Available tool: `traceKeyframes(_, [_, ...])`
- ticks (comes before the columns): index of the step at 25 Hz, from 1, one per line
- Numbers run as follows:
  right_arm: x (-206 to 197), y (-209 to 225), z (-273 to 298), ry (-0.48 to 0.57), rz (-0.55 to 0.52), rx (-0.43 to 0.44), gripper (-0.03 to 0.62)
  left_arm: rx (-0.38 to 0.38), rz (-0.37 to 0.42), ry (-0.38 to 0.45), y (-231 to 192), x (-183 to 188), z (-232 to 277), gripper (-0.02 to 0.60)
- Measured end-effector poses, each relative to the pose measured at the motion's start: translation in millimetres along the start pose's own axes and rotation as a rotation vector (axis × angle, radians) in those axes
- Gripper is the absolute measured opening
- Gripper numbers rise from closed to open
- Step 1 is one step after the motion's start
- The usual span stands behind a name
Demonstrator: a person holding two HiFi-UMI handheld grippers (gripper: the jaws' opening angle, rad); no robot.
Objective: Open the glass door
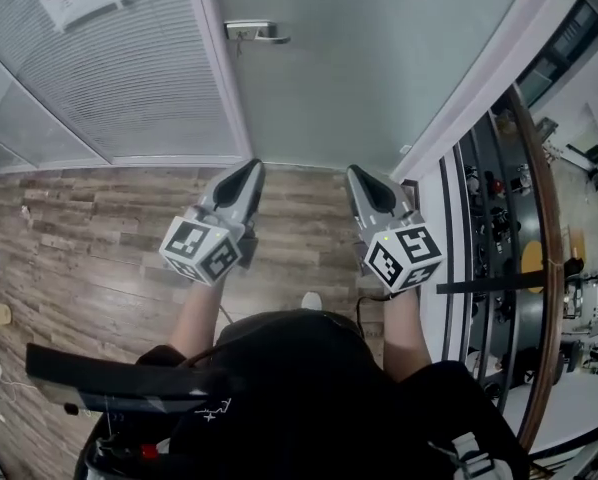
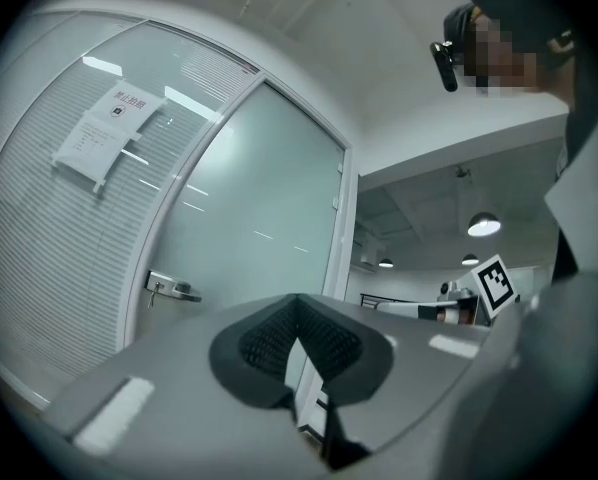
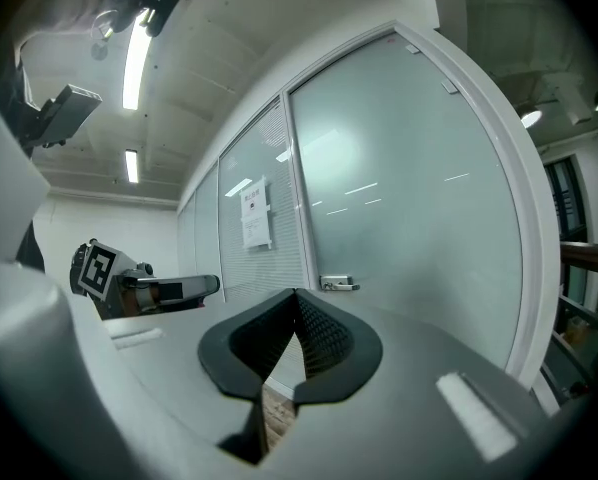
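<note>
The glass door [image 1: 379, 78] stands closed straight ahead, and its handle [image 1: 256, 33] sits at the door's left edge with the lever lying level and pointing right. Both tongs are clenched on nothing and well short of it. The left gripper [image 1: 252, 165] lines up almost directly under the handle in the head view, so it looks the nearer, while the right gripper [image 1: 353, 172] faces bare glass further right.
</note>
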State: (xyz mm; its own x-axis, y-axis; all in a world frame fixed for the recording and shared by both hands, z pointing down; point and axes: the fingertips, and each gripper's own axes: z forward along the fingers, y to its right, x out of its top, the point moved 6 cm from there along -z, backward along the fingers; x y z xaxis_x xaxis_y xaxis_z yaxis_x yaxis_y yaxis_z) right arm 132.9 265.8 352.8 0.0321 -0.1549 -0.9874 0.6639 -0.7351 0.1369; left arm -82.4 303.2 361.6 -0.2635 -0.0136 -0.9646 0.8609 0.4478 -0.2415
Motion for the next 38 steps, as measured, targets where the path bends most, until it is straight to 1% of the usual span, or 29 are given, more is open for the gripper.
traceKeyframes(4, [1, 26, 3, 0.000, 0.002, 0.019, 0.002, 0.025, 0.021, -0.002, 7, -8, 22, -0.002])
traceKeyframes(7, [-2, 39, 6, -0.014, -0.006, 0.042, 0.002, 0.058, 0.031, -0.008, 9, -15, 33, -0.002])
traceKeyframes(13, [-6, 58, 12, -0.036, 0.010, 0.085, 0.002, 0.107, 0.040, -0.027, 12, -20, 40, -0.002])
traceKeyframes(16, [-5, 63, 16, -0.034, 0.017, 0.099, 0.003, 0.117, 0.042, -0.030, 10, -19, 44, -0.002])
traceKeyframes(24, [-6, 73, 34, -0.042, 0.023, 0.099, 0.002, 0.103, 0.026, -0.046, -4, -25, 61, -0.002])
traceKeyframes(31, [-1, 87, 54, -0.041, 0.008, 0.052, 0.002, 0.054, 0.014, -0.027, -24, -23, 88, -0.002])
traceKeyframes(38, [6, 85, 81, -0.031, 0.002, 0.027, 0.002, -0.008, -0.008, -0.020, -53, -13, 107, -0.002])
